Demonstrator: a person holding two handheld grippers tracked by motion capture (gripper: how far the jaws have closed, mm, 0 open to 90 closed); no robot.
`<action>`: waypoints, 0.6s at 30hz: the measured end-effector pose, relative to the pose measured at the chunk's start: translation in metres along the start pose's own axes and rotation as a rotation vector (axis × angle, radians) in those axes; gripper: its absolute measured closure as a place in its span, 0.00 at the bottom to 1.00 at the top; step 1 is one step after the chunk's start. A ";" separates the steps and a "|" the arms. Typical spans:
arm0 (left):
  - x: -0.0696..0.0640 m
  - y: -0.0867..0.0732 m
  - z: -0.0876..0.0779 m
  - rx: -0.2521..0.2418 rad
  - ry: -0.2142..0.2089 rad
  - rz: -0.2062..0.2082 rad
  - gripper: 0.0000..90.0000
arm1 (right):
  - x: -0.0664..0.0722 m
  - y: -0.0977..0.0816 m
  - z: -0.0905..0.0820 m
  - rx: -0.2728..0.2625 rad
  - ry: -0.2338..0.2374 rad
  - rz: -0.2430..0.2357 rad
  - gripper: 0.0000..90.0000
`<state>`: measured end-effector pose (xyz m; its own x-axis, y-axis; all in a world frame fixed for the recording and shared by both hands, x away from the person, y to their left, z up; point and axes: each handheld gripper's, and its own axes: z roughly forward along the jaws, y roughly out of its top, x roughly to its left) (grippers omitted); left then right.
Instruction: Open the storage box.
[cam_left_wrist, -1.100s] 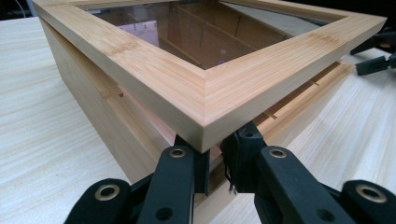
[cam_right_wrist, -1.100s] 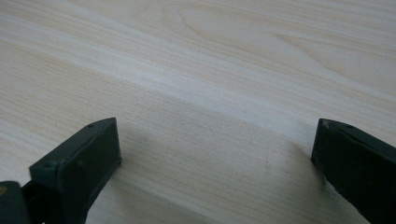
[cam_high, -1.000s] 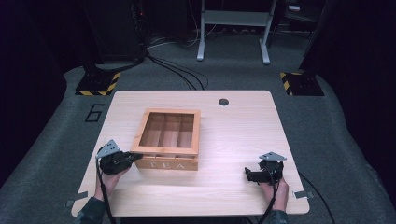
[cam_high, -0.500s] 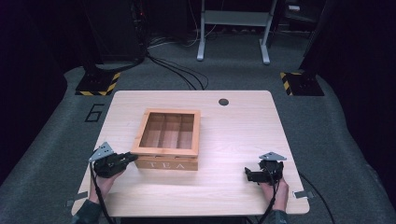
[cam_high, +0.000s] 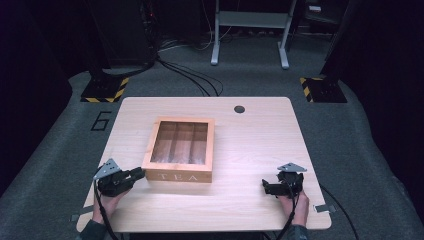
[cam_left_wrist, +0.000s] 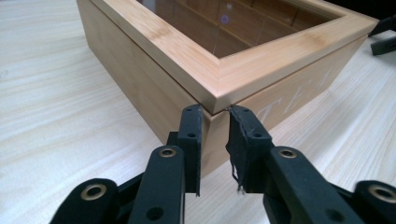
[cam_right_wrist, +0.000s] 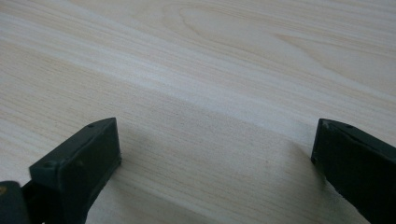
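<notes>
Table (cam_high: 250, 150): pale wood, bare around the work. Tea box (cam_high: 181, 149) sits just left of centre, lid down, lettered front facing us. Left gripper (cam_high: 141, 173) at the box's 7 o'clock corner; its jaws have just been opening a little, a narrow gap, nothing clamped, tips at the lid seam, we judge to pry it. Right gripper (cam_high: 265, 188) at 4 o'clock, well apart, jaws wide, empty, parked clear.

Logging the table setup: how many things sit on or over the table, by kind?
Wooden tea box: 1
Handheld grippers: 2, left gripper and right gripper
Total: 3
</notes>
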<state>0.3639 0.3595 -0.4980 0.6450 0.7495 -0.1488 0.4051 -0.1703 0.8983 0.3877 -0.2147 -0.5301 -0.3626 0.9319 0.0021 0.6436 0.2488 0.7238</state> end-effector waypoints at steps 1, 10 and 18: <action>0.000 0.000 0.000 0.000 0.000 0.000 0.83 | 0.000 0.000 0.000 0.000 0.000 0.000 0.01; 0.007 -0.013 -0.014 0.057 0.051 -0.002 0.76 | 0.000 0.000 0.000 0.003 0.000 0.000 0.01; 0.014 -0.033 -0.014 0.181 0.127 -0.046 0.49 | 0.000 0.000 0.000 0.005 -0.001 0.000 0.01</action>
<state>0.3504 0.3846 -0.5245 0.5411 0.8317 -0.1244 0.5492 -0.2375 0.8013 0.3875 -0.2144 -0.5297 -0.3618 0.9323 0.0013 0.6469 0.2501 0.7204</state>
